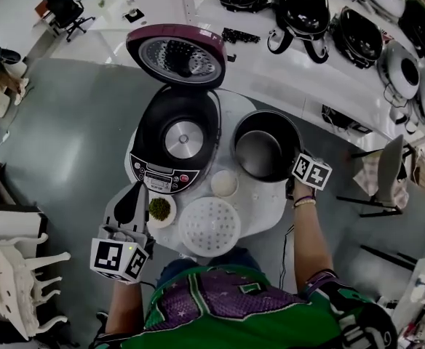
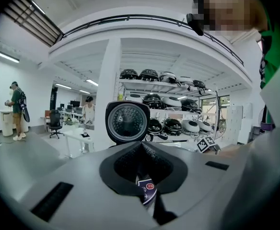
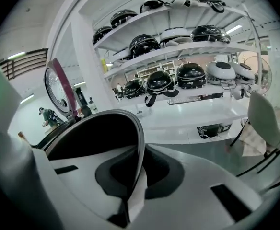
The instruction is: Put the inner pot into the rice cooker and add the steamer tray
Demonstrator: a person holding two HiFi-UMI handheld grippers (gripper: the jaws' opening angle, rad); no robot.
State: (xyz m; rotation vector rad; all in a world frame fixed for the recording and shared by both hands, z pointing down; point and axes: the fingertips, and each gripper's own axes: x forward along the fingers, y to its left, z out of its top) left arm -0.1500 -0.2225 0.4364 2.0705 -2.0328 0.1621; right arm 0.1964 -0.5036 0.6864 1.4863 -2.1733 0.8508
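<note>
A long white shelf unit (image 1: 292, 64) loaded with dark rice cookers runs along the far right, and a pale chair (image 1: 388, 167) stands on the grey floor to the right of the round white table (image 1: 269, 203). On the table's left half sits the rice cooker (image 1: 151, 167), its maroon lid (image 1: 176, 55) tipped up and back so the bare cavity faces upward, with the control panel toward the person. Just to its right is the dark inner pot (image 1: 260, 155), outside the cooker, with the two rims close together; whether the pot rests on the table or hangs slightly above it cannot be told. The white perforated steamer tray (image 1: 209, 226) lies flat at the table's near edge, in front of both. A small bowl of white rice (image 1: 225, 184) sits between the cooker, the pot and the tray, and a small bowl of green beans (image 1: 160, 209) stands just left of the tray, below the control panel. The right gripper (image 1: 293, 164) has its jaws clamped on the pot's rim at the near right side, one finger inside the wall and one outside. The left gripper (image 1: 137, 187) hovers near the cooker's front left, beside the green bowl, its jaws pressed together on nothing.
</note>
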